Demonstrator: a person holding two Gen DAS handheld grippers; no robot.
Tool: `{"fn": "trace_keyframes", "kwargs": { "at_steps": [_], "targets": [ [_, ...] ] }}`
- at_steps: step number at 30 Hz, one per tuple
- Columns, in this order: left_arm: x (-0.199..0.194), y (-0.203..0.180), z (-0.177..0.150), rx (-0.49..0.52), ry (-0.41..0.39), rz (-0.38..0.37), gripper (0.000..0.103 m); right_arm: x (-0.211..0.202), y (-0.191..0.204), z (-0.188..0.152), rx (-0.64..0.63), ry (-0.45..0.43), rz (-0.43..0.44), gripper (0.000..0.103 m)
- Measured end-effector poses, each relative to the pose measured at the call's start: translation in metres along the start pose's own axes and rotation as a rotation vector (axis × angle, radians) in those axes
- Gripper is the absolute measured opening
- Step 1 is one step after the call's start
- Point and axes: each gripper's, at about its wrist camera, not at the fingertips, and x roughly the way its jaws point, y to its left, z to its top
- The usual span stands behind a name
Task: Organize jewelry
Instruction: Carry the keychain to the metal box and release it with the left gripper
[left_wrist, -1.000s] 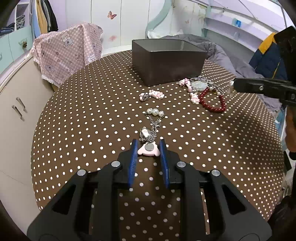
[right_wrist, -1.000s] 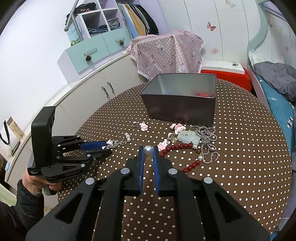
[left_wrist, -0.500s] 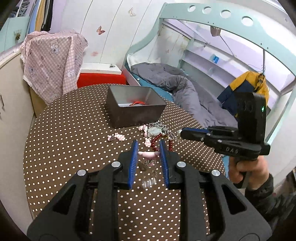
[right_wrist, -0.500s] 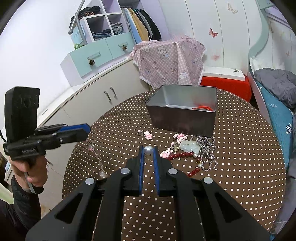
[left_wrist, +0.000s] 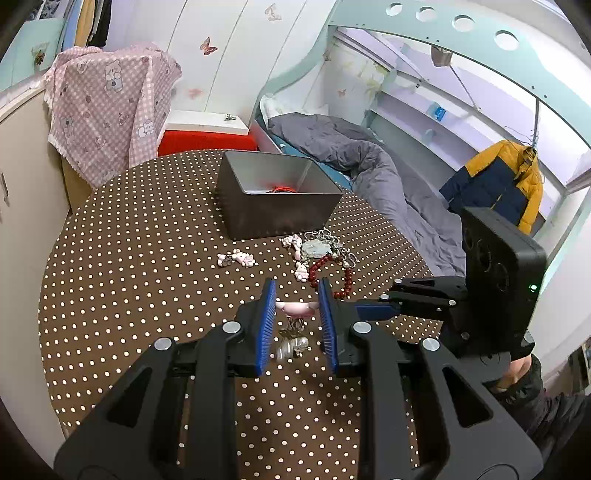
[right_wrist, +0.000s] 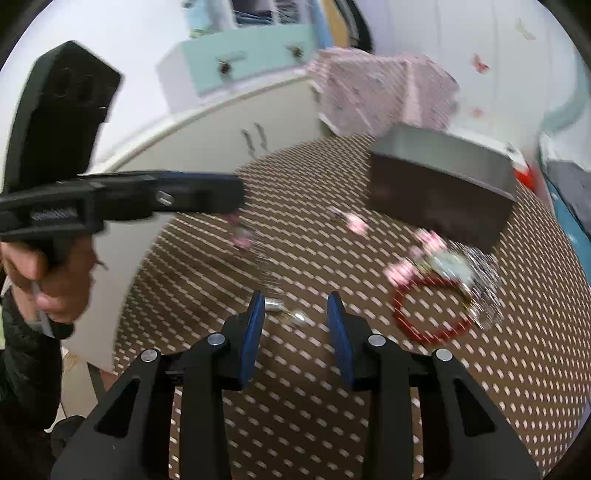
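Observation:
My left gripper is shut on a pink charm of a keychain; its chain and pearl beads dangle below, above the table. My right gripper is open, and the dangling beads hang blurred between its blue pads. The left gripper shows in the right wrist view, holding the pink charm. The grey metal box holds something red. A red bead bracelet, a jade pendant, a silver chain and small pink charms lie in front of the box.
The round table has a brown polka-dot cloth. A pink checked cloth hangs over a cabinet at the back left. A bed with a grey duvet lies to the right, close to the table's edge.
My left gripper lifted the keychain higher off the table. My right gripper opened, swung left and down, and now brackets the hanging beads; its view is motion-blurred.

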Motion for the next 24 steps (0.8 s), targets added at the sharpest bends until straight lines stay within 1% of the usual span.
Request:
{"fn": "trace_keyframes", "kwargs": {
  "at_steps": [3, 5, 6, 7, 8, 10, 11, 14, 16, 20, 24],
  "targets": [
    [-0.006, -0.003, 0.0, 0.011, -0.006, -0.006, 0.023, 0.008, 0.009, 0.01, -0.054, -0.009, 0.026, 0.033],
    [-0.008, -0.006, -0.001, 0.024, -0.004, -0.011, 0.023, 0.013, 0.011, 0.016, -0.075, -0.011, 0.014, 0.032],
    [-0.008, -0.007, -0.002, 0.03, -0.003, -0.01, 0.023, 0.017, 0.011, 0.018, -0.089, 0.004, -0.008, 0.027],
    [-0.01, -0.007, -0.003, 0.035, -0.002, -0.005, 0.023, 0.019, 0.012, 0.019, -0.101, 0.016, -0.034, 0.008],
    [-0.013, -0.006, -0.003, 0.035, -0.002, -0.001, 0.023, 0.018, 0.01, 0.019, -0.102, 0.016, -0.055, 0.003],
    [-0.015, -0.002, -0.005, 0.027, 0.0, 0.002, 0.023, 0.006, 0.003, 0.019, -0.076, -0.021, -0.056, 0.003],
    [-0.015, 0.001, -0.006, 0.02, 0.001, -0.001, 0.023, 0.002, 0.0, 0.018, -0.07, -0.029, -0.073, 0.003],
    [-0.016, 0.007, -0.009, -0.003, -0.001, -0.003, 0.023, -0.006, -0.009, 0.015, -0.057, -0.025, -0.128, 0.003],
    [-0.015, 0.011, -0.009, -0.017, -0.005, -0.005, 0.023, -0.009, -0.017, 0.011, -0.042, -0.026, -0.15, 0.003],
    [-0.012, 0.017, -0.008, -0.039, -0.008, 0.004, 0.023, -0.024, -0.028, 0.008, 0.006, -0.062, -0.158, 0.003],
    [-0.013, 0.015, 0.003, -0.045, -0.031, 0.015, 0.023, -0.046, -0.037, 0.016, 0.035, -0.122, -0.135, 0.003]
  ]
}}
